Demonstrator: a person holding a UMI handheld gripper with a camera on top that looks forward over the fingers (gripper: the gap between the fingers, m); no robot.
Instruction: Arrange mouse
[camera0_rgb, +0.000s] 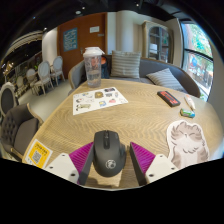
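Observation:
A black computer mouse (108, 155) lies lengthwise between my fingers, low over the round wooden table (120, 118). My gripper (110, 150) is shut on the mouse. The left pink pad (82, 158) and the right pink pad (142, 157) both press on its sides. The mouse's front end reaches a little beyond the fingertips. Its rear end is hidden below the fingers.
Ahead lie a sheet with stickers (99, 98) and a clear lidded cup (92, 65). To the right are a red-black small object (168, 98), a small green item (187, 113) and a white figure-shaped piece (188, 148). A yellow card (38, 153) lies at the left. Chairs and a sofa ring the table.

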